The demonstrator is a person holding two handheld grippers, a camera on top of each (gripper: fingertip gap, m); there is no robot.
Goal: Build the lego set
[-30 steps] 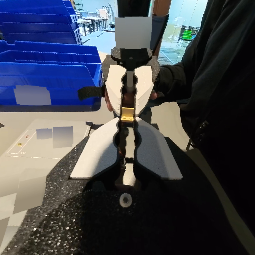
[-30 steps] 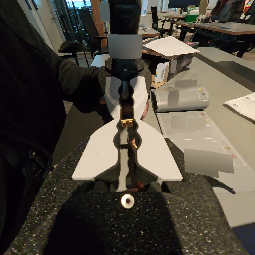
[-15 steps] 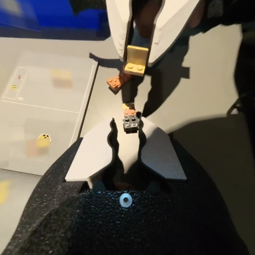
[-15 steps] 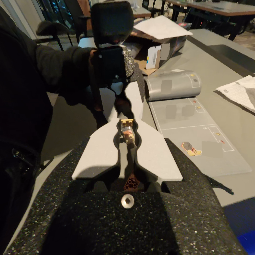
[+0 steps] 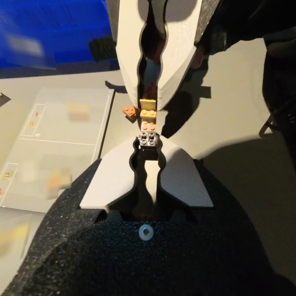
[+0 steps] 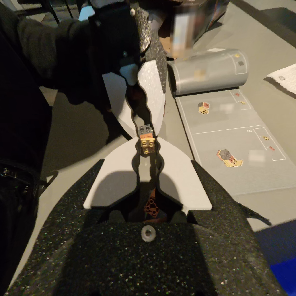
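My left gripper (image 5: 147,139) is shut on a small lego assembly: a dark grey brick (image 5: 147,141) with a pink-orange brick (image 5: 149,127) and a tan piece on it. My right gripper (image 5: 148,104) comes in from the top, shut on a yellow bracket piece (image 5: 148,110) that touches the end of the assembly. In the right wrist view my right gripper (image 6: 146,142) holds the yellow piece (image 6: 147,145) against the orange brick (image 6: 146,136) and the grey brick (image 6: 145,129) in the left gripper (image 6: 145,130). An orange wedge plate (image 5: 130,111) shows beside the right fingertip.
A grey instruction mat (image 6: 224,128) lies on the table, its far end rolled up (image 6: 208,72); it also shows in the left wrist view (image 5: 64,128). Blue bins (image 5: 48,32) stand behind. White paper sheets (image 6: 285,80) lie far right. A person's dark sleeve (image 6: 64,56) is at left.
Both grippers have tipped down towards the table. Half a second ago the yellow piece and the assembly were apart; now they have moved together and touch.
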